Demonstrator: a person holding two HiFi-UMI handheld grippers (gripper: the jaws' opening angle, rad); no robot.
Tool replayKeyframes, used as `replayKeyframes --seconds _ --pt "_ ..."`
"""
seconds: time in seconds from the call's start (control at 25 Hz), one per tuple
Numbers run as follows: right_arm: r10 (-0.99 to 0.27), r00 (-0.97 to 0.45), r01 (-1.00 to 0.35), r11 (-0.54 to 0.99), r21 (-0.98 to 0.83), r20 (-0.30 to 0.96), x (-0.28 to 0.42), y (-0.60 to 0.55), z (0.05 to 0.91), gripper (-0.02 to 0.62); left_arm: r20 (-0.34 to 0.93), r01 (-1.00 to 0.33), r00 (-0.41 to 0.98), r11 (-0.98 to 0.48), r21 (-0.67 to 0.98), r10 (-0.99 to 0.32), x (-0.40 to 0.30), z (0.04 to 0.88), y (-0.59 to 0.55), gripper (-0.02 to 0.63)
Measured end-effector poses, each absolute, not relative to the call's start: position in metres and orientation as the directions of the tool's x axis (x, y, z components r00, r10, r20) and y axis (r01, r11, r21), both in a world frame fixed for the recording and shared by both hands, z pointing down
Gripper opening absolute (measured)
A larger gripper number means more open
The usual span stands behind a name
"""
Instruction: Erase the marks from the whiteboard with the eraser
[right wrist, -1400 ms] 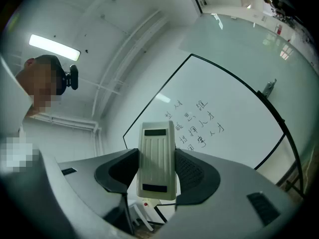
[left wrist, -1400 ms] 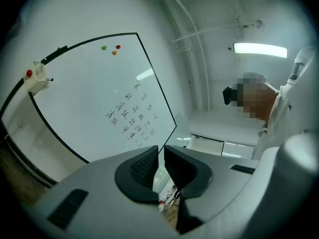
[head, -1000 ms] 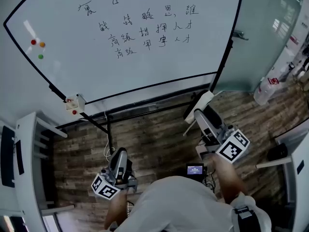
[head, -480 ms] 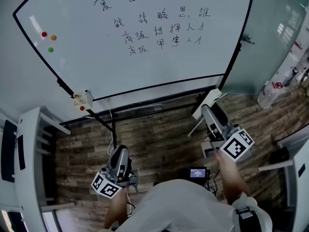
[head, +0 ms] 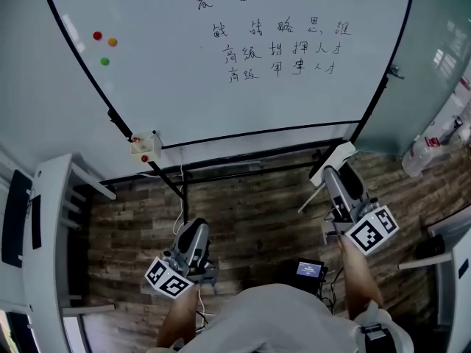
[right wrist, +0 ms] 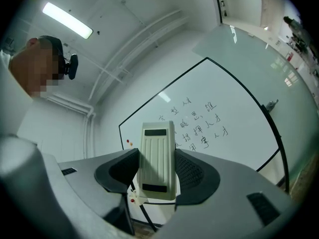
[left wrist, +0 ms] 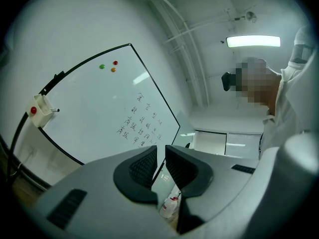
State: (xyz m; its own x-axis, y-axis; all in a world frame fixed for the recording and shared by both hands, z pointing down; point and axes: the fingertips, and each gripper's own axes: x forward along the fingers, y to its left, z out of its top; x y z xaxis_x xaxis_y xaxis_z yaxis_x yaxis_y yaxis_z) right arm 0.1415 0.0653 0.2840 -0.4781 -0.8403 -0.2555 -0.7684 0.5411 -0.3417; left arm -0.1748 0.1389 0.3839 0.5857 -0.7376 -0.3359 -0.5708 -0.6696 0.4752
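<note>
The whiteboard (head: 221, 101) stands ahead of me with several rows of black handwritten marks (head: 283, 50) on its upper right part. My right gripper (head: 337, 179) is shut on a cream, ribbed eraser (head: 333, 162), held low in front of the board's lower right corner and apart from it. In the right gripper view the eraser (right wrist: 157, 156) stands upright between the pads of the right gripper (right wrist: 157, 171), with the marks (right wrist: 194, 128) far beyond. My left gripper (head: 195, 235) hangs low over the floor. The left gripper (left wrist: 160, 163) is shut with nothing in it.
Red, orange and green magnets (head: 103, 44) sit on the board's left part. A small white box (head: 145, 145) clings to the frame's lower left corner. A white shelf (head: 48, 248) stands at left, a spray bottle (head: 423, 153) at right, a small screen device (head: 309, 268) on the wooden floor.
The board and the floor have slid rightward and down in the head view. Both grippers sit slightly further right. The right one still holds the eraser.
</note>
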Motion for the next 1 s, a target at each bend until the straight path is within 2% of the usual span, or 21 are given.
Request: replayKeyframes --seconds 0.52,1.0 --pt "-0.894 -0.361 -0.854 0.431 -0.291 -0.266 0.171 -0.014 0.267 0.246 -0.340 -0.596 0.568 -0.659 0.459 -0.750 -0.179 0.380 0.073 0.040" --pt "-0.901 -0.329 -0.888 0.397 -0.231 -0.284 0.246 -0.149 0.235 0.247 -0.323 -0.652 0.549 -0.637 0.412 -0.771 -0.115 0.354 -0.065 0.040"
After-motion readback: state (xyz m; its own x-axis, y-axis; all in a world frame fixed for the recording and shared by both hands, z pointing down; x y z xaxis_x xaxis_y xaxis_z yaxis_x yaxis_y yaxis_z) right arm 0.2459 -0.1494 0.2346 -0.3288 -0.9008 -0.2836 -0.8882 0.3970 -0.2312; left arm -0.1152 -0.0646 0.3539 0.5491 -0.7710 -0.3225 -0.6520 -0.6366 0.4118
